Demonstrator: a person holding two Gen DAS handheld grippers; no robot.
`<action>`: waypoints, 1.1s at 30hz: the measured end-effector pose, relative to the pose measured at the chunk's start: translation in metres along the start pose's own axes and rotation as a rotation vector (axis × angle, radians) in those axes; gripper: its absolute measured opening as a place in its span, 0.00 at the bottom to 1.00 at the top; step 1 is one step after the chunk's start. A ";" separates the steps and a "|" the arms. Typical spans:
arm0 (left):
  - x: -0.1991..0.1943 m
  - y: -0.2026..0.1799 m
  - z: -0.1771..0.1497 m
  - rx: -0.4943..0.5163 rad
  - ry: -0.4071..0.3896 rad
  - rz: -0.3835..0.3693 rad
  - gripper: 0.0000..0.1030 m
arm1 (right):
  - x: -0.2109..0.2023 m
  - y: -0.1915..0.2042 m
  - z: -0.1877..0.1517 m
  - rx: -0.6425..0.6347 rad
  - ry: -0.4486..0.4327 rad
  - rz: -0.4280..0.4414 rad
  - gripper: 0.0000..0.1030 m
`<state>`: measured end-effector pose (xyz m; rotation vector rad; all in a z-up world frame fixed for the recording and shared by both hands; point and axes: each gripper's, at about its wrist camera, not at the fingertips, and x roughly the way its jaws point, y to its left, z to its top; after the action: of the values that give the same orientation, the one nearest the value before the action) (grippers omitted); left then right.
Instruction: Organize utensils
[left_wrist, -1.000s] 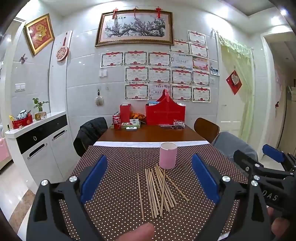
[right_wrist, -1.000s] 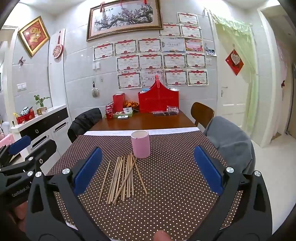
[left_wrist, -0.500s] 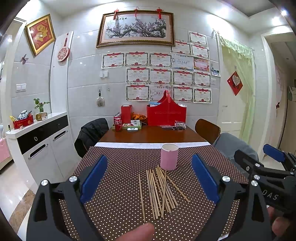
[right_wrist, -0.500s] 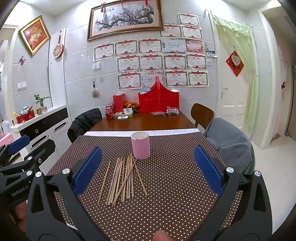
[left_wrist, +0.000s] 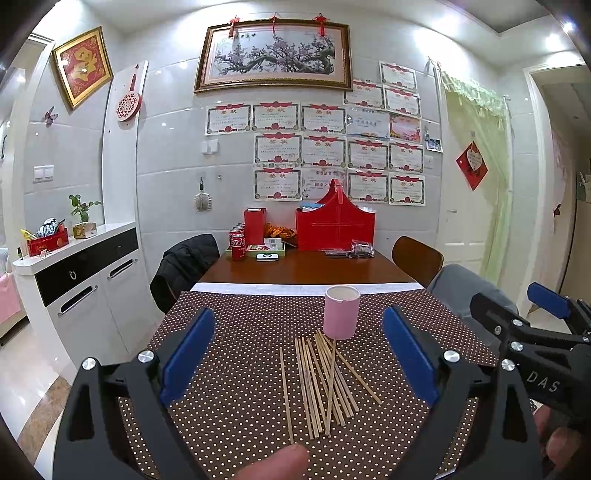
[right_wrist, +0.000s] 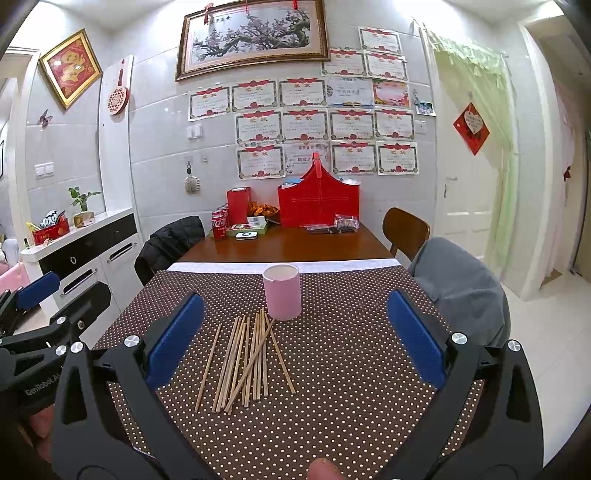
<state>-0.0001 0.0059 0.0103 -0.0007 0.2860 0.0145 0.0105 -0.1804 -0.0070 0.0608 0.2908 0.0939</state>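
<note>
Nothing has been picked up yet: judging by the layout, the job is at its opening step, with every chopstick lying loose on the dotted tablecloth (left_wrist: 229, 398) and the pink cup (left_wrist: 341, 312) standing upright and seemingly without any sticks in it just beyond them. Going from the left, the left gripper (left_wrist: 295, 360) hangs above the near part of the cloth with its jaws spread wide and nothing between them; one chopstick (left_wrist: 286, 395) lies alone just left of the main bundle of chopsticks (left_wrist: 325, 384), which fans out toward the cup, a single stick crossing the others at a slant and some far tips lying right by the cup's base. Further right, the right gripper (right_wrist: 295, 334) is likewise released and empty, held at about the same height beside its partner. The next move probably calls for lowering one gripper to the cloth, closing on a thin stick near its middle or end, and tipping it upright into the cup; the sticks are slender and lie flat, so the pinch will need care. The left camera shows the right gripper's black body at its right edge; the right camera shows the left one at its left edge, and also more of the grey garment (right_wrist: 461, 288) draped over the chair on the right.
</note>
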 end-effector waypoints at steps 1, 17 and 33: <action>0.001 0.001 0.000 -0.002 0.001 0.002 0.89 | 0.002 0.001 0.001 -0.004 0.001 -0.002 0.94; 0.057 0.018 -0.014 -0.014 0.078 0.036 0.89 | 0.056 -0.004 0.008 -0.021 0.051 0.000 0.94; 0.165 0.050 -0.055 -0.009 0.292 0.078 0.89 | 0.148 -0.040 -0.017 0.005 0.220 -0.020 0.94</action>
<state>0.1421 0.0581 -0.0893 -0.0001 0.5776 0.0937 0.1503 -0.2044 -0.0686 0.0526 0.5117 0.0800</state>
